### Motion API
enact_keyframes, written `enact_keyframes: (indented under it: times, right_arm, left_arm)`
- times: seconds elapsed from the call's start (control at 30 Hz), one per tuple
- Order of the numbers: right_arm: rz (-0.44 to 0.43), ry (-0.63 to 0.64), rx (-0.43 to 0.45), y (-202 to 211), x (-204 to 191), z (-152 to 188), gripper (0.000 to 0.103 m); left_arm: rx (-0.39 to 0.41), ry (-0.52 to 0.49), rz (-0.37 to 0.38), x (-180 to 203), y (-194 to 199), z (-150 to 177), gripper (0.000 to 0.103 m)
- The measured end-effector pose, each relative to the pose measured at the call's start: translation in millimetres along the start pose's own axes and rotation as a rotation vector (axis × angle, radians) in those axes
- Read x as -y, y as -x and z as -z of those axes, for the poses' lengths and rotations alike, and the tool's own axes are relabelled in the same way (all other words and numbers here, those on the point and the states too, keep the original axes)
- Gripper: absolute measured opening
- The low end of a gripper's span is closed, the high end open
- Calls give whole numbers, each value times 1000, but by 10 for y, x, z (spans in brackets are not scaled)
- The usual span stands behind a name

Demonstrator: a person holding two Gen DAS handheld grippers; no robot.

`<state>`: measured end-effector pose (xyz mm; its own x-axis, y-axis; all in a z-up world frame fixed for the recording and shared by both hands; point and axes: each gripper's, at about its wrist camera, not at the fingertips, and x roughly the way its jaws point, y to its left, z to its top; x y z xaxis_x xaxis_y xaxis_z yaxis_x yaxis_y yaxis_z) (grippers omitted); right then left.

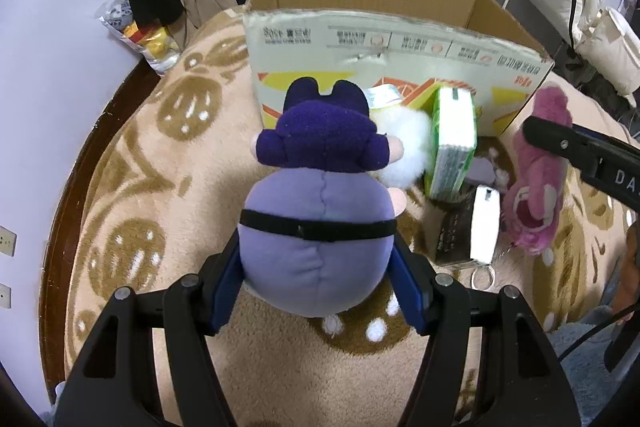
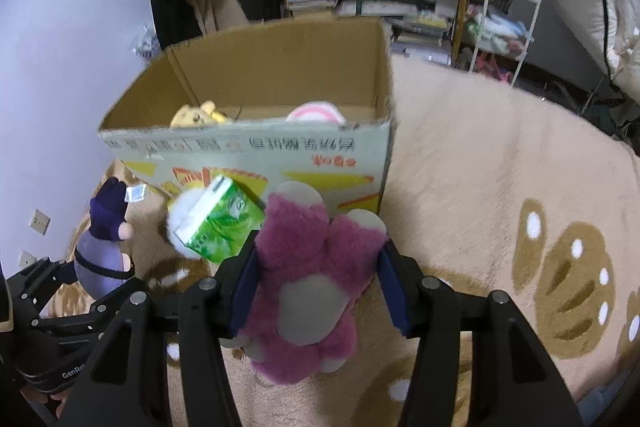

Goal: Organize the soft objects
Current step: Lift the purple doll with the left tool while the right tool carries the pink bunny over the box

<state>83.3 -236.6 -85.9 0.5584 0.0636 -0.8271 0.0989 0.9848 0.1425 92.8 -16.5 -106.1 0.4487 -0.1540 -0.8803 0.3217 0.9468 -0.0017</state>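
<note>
Two plush toys gripped over the beige blanket, cardboard box beyond.

The left gripper [image 1: 318, 263] is clamped about halfway on a purple plush doll [image 1: 316, 211]; the right gripper [image 2: 316, 283] likewise squeezes a pink plush bear [image 2: 308, 267]. Past them a green tissue pack [image 2: 220, 223] leans by the open cardboard box [image 2: 248, 151], which holds a yellow toy [image 2: 196, 115].

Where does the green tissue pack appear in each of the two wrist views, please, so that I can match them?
Left wrist view: the green tissue pack stands right of centre, before the cardboard box, right of the purple plush.
Right wrist view: the pack is left of centre, left of the pink plush bear.
Shared landmark: the cardboard box just behind it.
</note>
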Motion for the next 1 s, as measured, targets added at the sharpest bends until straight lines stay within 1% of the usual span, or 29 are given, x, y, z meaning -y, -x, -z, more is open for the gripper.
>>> enact_keyframes:
  times: [0.1, 0.17, 0.3, 0.4, 0.53, 0.63, 0.77, 1.0]
  right_arm:
    - [15, -6, 61, 164, 32, -18, 58]
    - [-8, -39, 104, 271, 90, -30, 58]
    - [-30, -82, 190, 475, 164, -81, 58]
    - [-48, -75, 260, 644, 163, -112, 58]
    - [-77, -59, 365, 893, 123, -128, 58]
    - [-82, -17, 421, 1028, 68, -168, 58]
    - [-108, 25, 462, 1113, -7, -203, 58]
    - [-122, 66, 514, 1196, -92, -296, 58]
  left_arm:
    - [31, 8, -4, 10, 134, 19, 65]
    - [58, 11, -10, 9, 194, -6, 65]
    - [145, 11, -20, 7, 404, -31, 65]
    - [224, 12, -22, 0, 582, -57, 65]
    - [327, 1, -43, 0, 816, -71, 65]
    - [383, -5, -56, -6, 935, -81, 65]
    - [440, -17, -61, 11, 1056, -103, 65]
    - [494, -40, -55, 74, 1095, -213, 65]
